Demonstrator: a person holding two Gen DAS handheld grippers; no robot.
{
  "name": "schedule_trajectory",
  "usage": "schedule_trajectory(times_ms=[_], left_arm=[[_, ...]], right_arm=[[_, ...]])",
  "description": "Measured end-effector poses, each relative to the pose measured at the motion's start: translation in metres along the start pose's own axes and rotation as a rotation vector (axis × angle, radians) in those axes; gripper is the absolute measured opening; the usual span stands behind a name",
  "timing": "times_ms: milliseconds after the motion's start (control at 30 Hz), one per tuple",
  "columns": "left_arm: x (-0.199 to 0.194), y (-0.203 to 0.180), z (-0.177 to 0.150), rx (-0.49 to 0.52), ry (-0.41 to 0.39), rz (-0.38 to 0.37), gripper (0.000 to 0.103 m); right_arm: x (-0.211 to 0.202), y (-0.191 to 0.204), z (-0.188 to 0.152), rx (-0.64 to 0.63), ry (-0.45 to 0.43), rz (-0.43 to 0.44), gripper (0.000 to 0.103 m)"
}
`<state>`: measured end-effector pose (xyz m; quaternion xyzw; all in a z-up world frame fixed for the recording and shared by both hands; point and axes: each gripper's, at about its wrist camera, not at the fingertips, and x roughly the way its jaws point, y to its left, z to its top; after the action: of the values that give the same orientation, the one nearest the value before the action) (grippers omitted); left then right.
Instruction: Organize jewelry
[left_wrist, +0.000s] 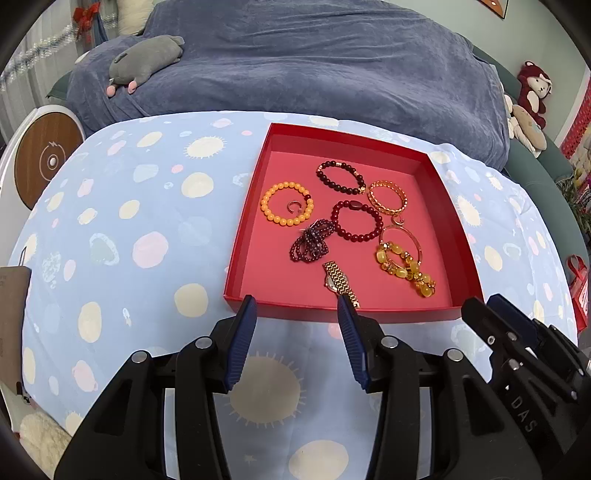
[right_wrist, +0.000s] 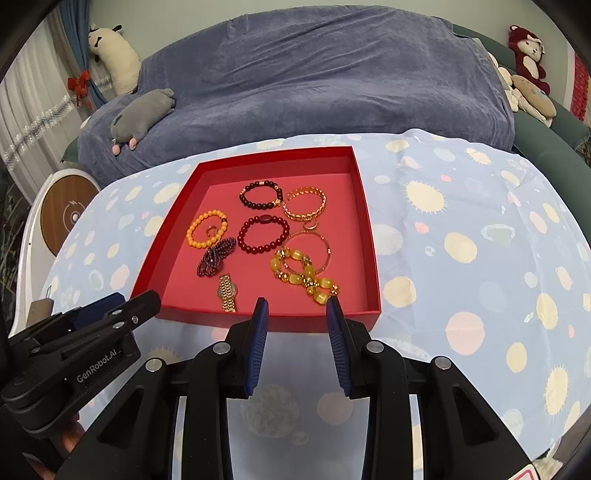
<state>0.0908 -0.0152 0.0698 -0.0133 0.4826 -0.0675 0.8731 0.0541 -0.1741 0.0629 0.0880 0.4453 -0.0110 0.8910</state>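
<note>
Blue ribbed pads are seen on both grippers, and nothing is held between either pair. The left gripper (left_wrist: 297, 304) is parted moderately, its fingertips hanging over the near wall of the red tray (left_wrist: 343, 142) without touching it; the right gripper (right_wrist: 297, 304) is parted a little less and is likewise empty, poised over the same near wall further toward the tray's right corner. The two tools are set side by side, close but apart.

All jewelry is found inside the red tray. Nearest the near wall, just beyond the left gripper's right finger, the gold watch (left_wrist: 340, 284) is laid. The yellow bead bracelet (right_wrist: 303, 277) is spread just beyond the right gripper's fingertips, overlapping a thin gold hoop (right_wrist: 308, 247). Toward the tray's middle a purple bead cluster (left_wrist: 310, 245) and a red bead bracelet (left_wrist: 356, 219) are placed. An orange bead bracelet (left_wrist: 286, 203) lies near the tray's left wall with a small ring (left_wrist: 293, 206) inside it. A dark bead bracelet (left_wrist: 340, 177) and a gold cuff (left_wrist: 388, 197) lie nearer the far wall.

Bare floor is left along the tray's near-left corner and its far wall. The tray is rested on a spotted blue cloth (left_wrist: 147, 221), with open cloth on both sides.
</note>
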Motion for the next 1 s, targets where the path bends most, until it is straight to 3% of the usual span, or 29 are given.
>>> schedule_trajectory(times_ms=[167, 367, 600, 1000], left_arm=[[-0.004, -0.002, -0.003, 0.005, -0.007, 0.009, 0.05], [-0.007, -0.005, -0.004, 0.009, -0.019, 0.021, 0.06], [-0.011, -0.009, -0.001, 0.021, -0.036, 0.052, 0.07], [-0.01, -0.006, 0.001, 0.011, -0.028, 0.061, 0.075]], right_arm=[[-0.004, 0.001, -0.004, -0.001, -0.006, -0.012, 0.04], [-0.006, 0.002, -0.005, -0.006, -0.012, -0.022, 0.042], [-0.009, -0.002, -0.002, 0.015, -0.017, -0.038, 0.054], [-0.01, -0.004, 0.001, 0.019, -0.015, -0.059, 0.058]])
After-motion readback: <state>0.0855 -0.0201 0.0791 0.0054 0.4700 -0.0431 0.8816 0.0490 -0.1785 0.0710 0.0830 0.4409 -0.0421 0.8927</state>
